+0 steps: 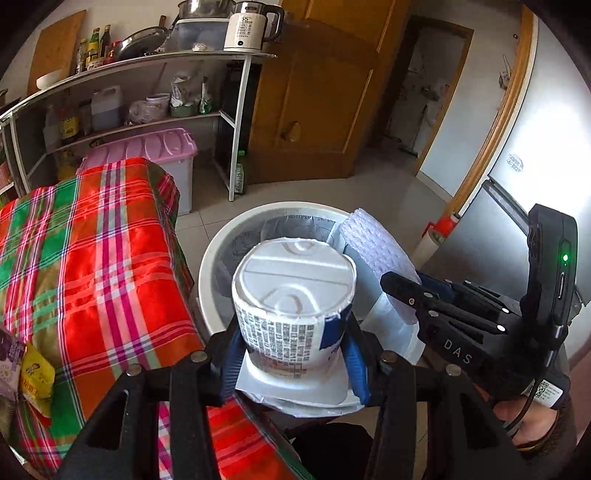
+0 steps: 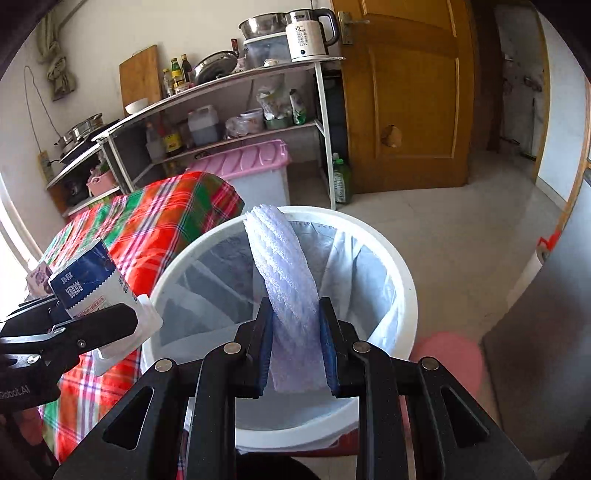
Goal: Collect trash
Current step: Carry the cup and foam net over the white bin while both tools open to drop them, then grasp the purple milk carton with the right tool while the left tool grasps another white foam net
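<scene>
Two grippers hang over our lined white bin (image 2: 402, 280), each clamped on a piece of trash.

We see a kitchen with pale floor tiles (image 2: 461, 229), a wooden door (image 2: 406, 92) and a metal shelf rack (image 2: 236, 136) carrying a white kettle (image 2: 308, 35), pans, bottles and a jug, with a pink-lidded storage box (image 2: 251, 162) below it. Just beside the bin stands our table under a red, green and pink plaid cloth (image 1: 85, 258), with snack packets (image 1: 33, 373) at its near edge. Our left gripper (image 1: 291, 354) grips a white carton (image 1: 295, 295) with blue panels and printed text, held at the bin's rim on the table side. Our right gripper (image 2: 297, 350) pinches a strip of white foam wrap (image 2: 284, 266), which sticks up over the bin's open mouth.
</scene>
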The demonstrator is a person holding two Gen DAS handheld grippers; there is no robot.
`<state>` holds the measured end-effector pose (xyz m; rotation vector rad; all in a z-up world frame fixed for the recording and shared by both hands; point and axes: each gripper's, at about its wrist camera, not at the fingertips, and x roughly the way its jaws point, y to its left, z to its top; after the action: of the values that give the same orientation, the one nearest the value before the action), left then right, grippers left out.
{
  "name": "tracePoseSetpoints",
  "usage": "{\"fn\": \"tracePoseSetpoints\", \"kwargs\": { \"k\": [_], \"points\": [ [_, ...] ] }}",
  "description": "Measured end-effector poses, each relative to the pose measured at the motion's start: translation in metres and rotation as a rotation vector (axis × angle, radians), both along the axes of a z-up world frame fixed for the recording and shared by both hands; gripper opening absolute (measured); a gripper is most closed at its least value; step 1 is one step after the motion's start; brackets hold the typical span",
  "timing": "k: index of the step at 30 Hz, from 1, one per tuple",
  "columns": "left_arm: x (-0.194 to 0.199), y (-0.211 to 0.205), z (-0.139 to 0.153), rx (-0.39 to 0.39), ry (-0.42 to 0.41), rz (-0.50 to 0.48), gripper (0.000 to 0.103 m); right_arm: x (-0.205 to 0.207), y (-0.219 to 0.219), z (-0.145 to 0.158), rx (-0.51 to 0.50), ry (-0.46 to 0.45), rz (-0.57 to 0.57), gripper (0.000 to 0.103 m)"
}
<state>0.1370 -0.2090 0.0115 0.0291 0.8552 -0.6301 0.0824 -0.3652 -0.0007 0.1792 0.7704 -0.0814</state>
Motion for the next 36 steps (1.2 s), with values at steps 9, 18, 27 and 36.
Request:
{"fn": "tracePoseSetpoints", "kwargs": {
  "k": [9, 18, 27, 36],
  "points": [
    [0.011, -0.019, -0.017, 0.052, 0.046, 0.011, 0.067, 0.007, -0.020, -0.010, -0.022, 0.032, -0.012, 0.053],
    [-0.003, 0.014, 0.001, 0.011, 0.009, 0.055, 0.067, -0.007, -0.011, 0.003, 0.021, -0.009, -0.033, 0.054],
    [-0.044, 0.118, 0.023, 0.006, -0.084, 0.254, 0.068, -0.022, 0.055, 0.034, 0.085, -0.117, 0.117, 0.054],
    [-0.069, 0.244, 0.029, 0.055, -0.134, 0.504, 0.071, 0.000, 0.163, 0.040, 0.066, -0.136, 0.375, 0.054]
  ]
}}
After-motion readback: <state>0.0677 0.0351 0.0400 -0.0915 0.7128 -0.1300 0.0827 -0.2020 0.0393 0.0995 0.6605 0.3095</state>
